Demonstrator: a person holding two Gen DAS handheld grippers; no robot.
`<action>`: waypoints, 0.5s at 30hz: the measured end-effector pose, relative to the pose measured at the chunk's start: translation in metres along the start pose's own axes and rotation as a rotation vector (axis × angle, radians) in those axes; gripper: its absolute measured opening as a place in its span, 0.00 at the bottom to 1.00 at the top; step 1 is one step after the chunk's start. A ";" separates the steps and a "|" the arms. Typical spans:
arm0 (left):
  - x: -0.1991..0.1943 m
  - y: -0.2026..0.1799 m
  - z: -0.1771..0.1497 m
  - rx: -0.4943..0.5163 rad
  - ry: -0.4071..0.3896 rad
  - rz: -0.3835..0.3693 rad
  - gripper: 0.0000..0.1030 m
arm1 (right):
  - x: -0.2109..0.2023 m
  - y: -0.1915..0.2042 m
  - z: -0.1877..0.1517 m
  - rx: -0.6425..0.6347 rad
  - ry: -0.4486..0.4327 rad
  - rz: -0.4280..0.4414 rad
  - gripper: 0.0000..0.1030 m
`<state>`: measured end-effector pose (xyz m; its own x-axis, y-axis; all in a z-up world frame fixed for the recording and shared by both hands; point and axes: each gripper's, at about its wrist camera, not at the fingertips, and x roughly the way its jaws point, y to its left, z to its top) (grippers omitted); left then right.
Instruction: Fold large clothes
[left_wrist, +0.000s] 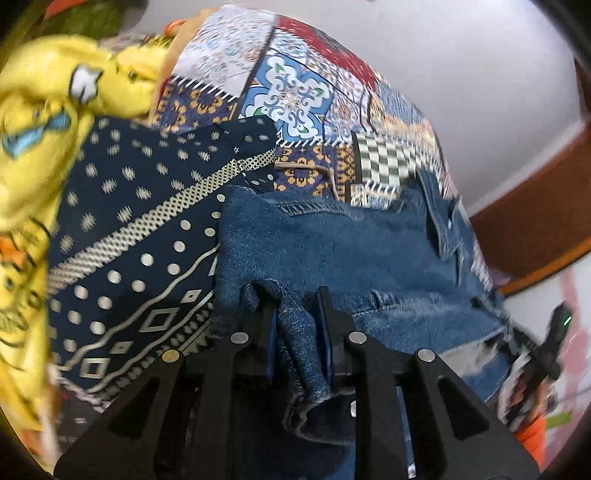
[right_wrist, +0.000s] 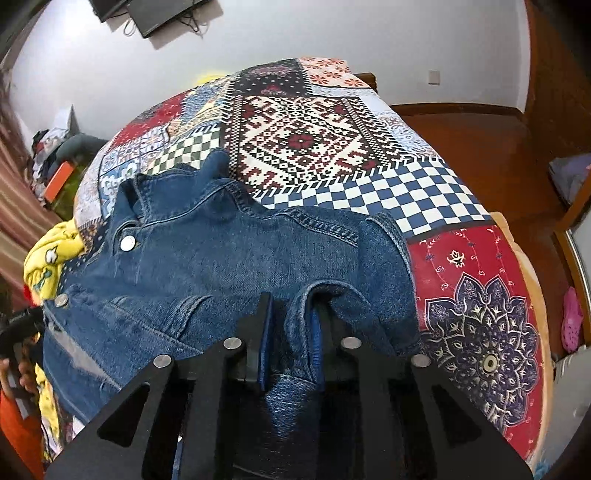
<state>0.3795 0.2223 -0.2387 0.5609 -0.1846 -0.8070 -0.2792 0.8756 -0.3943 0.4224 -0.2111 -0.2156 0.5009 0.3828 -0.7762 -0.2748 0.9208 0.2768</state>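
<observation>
A patchwork quilt (right_wrist: 369, 155) of checks, diamonds and a red mandala panel covers the bed and serves as the stage. On the quilt's near half lies a blue denim jacket (right_wrist: 207, 258), coarse-woven, with stitched seams, its collar turned toward the quilt's far left corner and round metal buttons (right_wrist: 127, 243) down one edge. Off the jacket's left side on the quilt sits a navy cloth (left_wrist: 129, 229) printed with pale dots and diamonds, and beyond it a rumpled yellow garment (left_wrist: 48, 122) with cartoon prints. The left gripper (left_wrist: 297, 314), angled low over the jacket's hem, pinches a raised fold of denim between its black fingers. The right gripper (right_wrist: 293, 317), pointing toward the collar, likewise clamps a bunched ridge of the denim.
</observation>
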 end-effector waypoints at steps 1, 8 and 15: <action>-0.005 -0.006 -0.001 0.022 -0.001 0.030 0.22 | -0.006 0.001 0.000 -0.005 -0.002 -0.023 0.22; -0.061 -0.048 -0.018 0.247 -0.168 0.280 0.62 | -0.063 0.027 -0.006 -0.127 -0.107 -0.156 0.33; -0.087 -0.087 -0.065 0.398 -0.180 0.211 0.81 | -0.102 0.047 -0.043 -0.207 -0.124 -0.056 0.51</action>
<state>0.3047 0.1327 -0.1628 0.6595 0.0651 -0.7489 -0.1011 0.9949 -0.0025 0.3232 -0.2100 -0.1477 0.6137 0.3491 -0.7082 -0.3991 0.9111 0.1033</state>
